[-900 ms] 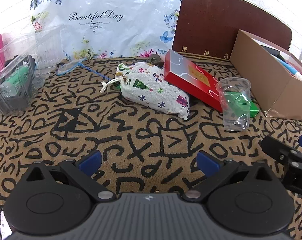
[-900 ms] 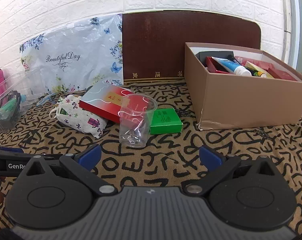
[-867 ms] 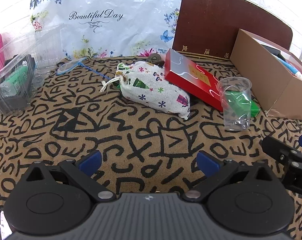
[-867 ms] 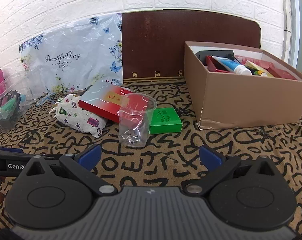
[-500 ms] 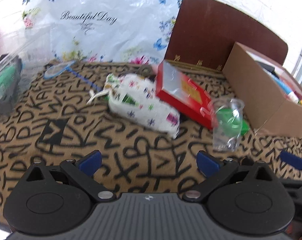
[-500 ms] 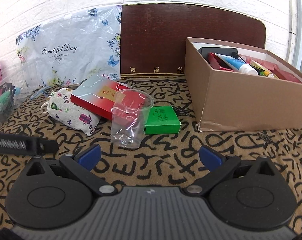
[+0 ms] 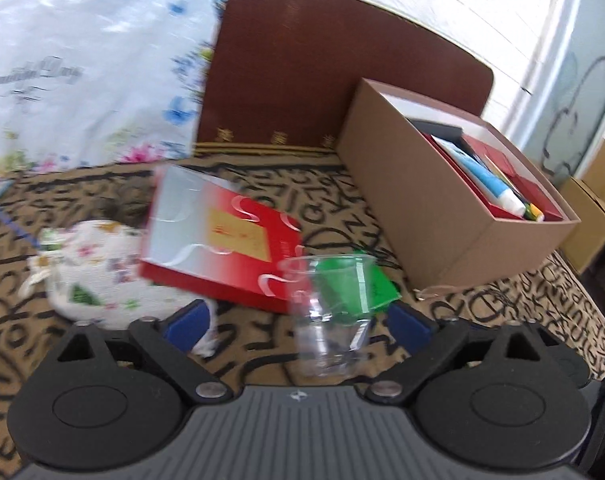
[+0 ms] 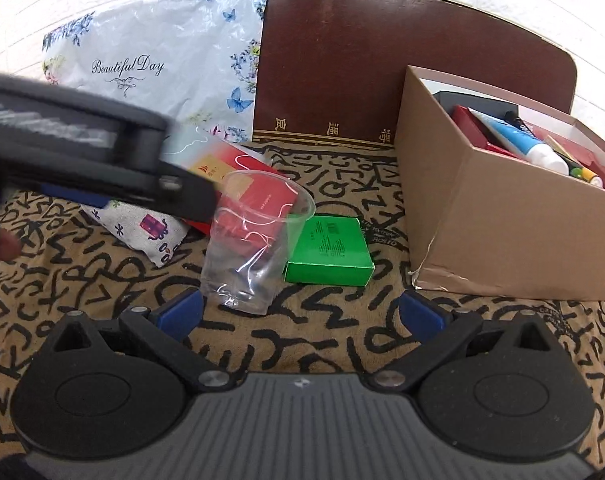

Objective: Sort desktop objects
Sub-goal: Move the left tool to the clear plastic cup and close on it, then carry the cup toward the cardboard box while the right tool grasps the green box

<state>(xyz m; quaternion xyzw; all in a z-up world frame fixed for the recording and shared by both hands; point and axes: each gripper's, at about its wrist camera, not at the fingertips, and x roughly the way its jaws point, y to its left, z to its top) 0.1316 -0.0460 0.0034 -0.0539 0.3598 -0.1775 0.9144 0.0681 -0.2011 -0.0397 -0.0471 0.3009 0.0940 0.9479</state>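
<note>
A tabletop point(image 8: 342, 344) covered with a tan cloth printed in black letters carries everything. At its back a dark brown board point(image 8: 402, 64) leans beside a white flowered plastic bag point(image 8: 162, 52) that reads "Beautiful Day". On the right stands an open cardboard box point(image 8: 502, 232) holding a blue-and-white tube point(image 8: 530, 148), red packs and other small things. Near the middle a red flat box point(image 7: 218, 236) lies tilted, its left end propped on a white printed cloth pouch point(image 7: 98, 276). A small green box point(image 8: 330, 252) lies flat between the red box and the cardboard box. A clear plastic cup point(image 8: 254, 240) stands upright just in front of the red and green boxes. The left hand-held gripper point(image 7: 302, 324) has its blue-tipped fingers wide apart with the cup standing between them, not pressed; from the right view its black arm reaches in from the left. The right hand-held gripper point(image 8: 302, 316) is also spread wide and empty, the cup just ahead of its left finger point(image 8: 180, 312).
</note>
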